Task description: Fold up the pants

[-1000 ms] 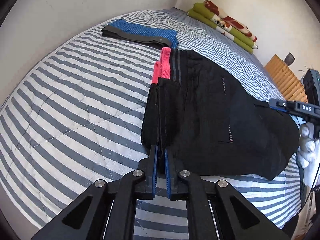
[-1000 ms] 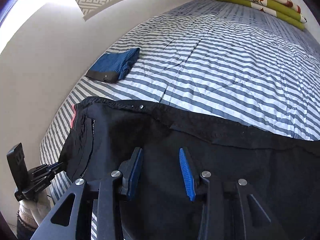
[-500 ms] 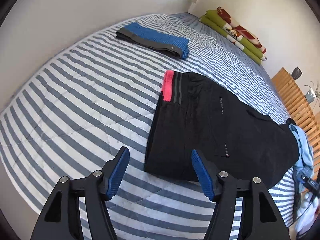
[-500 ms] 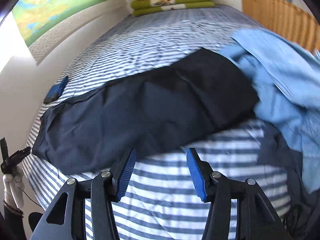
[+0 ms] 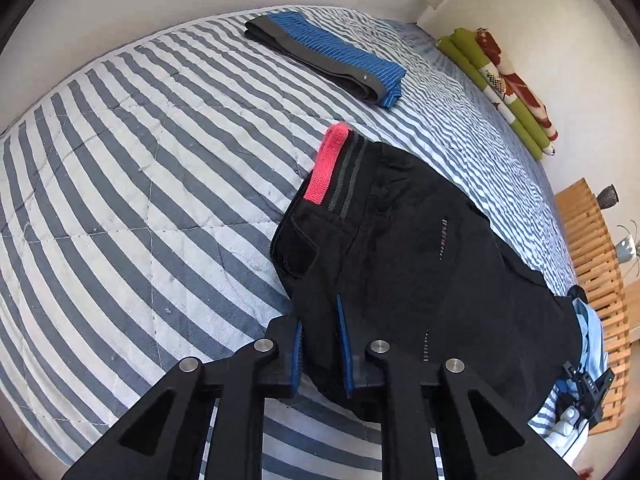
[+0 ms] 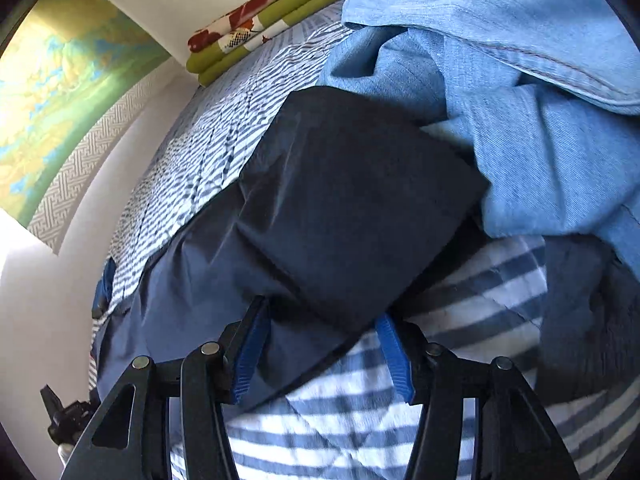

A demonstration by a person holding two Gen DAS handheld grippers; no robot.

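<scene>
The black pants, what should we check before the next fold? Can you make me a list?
1. Left gripper has the waist end of the black pants: ok. Its jaws have just been closing and the fabric sits pinched between them.
2. Right gripper has the leg end: not ok. Its jaws stand open around the cloth edge.
3. Pants lie flat: ok, mostly smooth on the striped bedspread.
4. Leg end free of other clothes: not ok. The blue denim lies right against it.
5. Folded blue garment out of the way: ok, it lies apart.
</scene>
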